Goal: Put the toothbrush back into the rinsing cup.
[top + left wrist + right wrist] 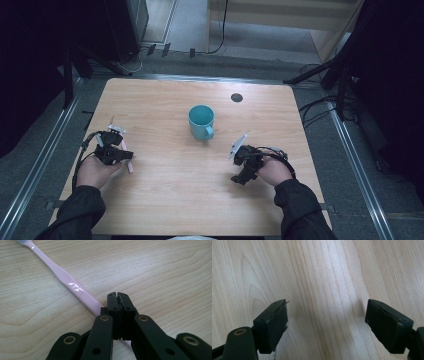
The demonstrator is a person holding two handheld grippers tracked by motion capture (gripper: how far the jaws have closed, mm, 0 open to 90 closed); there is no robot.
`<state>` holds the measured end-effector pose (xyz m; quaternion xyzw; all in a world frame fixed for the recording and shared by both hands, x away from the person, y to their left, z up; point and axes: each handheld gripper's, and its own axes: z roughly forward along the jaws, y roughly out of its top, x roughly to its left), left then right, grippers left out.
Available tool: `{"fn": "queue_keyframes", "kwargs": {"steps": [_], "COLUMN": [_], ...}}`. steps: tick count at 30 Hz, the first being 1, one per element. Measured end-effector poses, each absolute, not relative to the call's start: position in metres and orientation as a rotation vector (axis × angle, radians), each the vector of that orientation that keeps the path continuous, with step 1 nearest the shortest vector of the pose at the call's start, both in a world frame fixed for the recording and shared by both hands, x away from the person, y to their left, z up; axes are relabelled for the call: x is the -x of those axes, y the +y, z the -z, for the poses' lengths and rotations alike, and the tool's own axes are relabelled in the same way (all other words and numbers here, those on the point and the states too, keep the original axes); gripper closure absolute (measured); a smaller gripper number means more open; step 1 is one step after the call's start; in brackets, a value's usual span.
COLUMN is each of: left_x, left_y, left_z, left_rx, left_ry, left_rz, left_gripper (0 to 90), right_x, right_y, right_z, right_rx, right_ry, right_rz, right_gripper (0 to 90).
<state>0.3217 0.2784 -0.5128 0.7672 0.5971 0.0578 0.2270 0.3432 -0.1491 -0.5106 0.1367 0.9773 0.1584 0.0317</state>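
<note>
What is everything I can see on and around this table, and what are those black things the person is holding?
toothbrush: one, pink, lying on the table at the left, under the left gripper's closed jaws
mug: one, teal, upright near the table's middle, handle toward the person
table: one, light wood, with a small dark round hole near its far right corner
cables: several, black, on the grey floor beside the table
left gripper: one, black, jaws shut, over the toothbrush handle
right gripper: one, black, jaws open over bare wood
sleeves: two, dark, at the near edge
</note>
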Motion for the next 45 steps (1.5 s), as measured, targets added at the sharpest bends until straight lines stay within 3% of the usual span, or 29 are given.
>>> {"fn": "queue_keyframes", "kwargs": {"steps": [29, 35, 41, 45], "left_x": [-0.313, -0.314, -0.320, -0.327], "left_y": [0.305, 0.309, 0.314, 0.314], "left_z": [0.505, 0.491, 0.483, 0.482], "left_rx": [-2.071, -2.056, -2.002, -2.018], "left_ry": [1.709, 1.777, 1.846, 1.874], "left_rz": [-0.159, -0.243, -0.208, -0.190], "left_gripper": [86.1, 77.9, 62.4, 58.6], "right_x": [-0.344, -0.344, -0.344, -0.343], "right_y": [-0.147, -0.147, -0.145, -0.146], "right_z": [0.512, 0.513, 0.514, 0.515], "right_rx": [-0.409, -0.408, -0.404, -0.395], "right_ry": [3.022, 3.029, 3.033, 3.034], "right_rz": [-0.480, -0.472, -0.461, -0.455], "right_gripper": [18.5, 18.5, 18.6, 18.6]}}
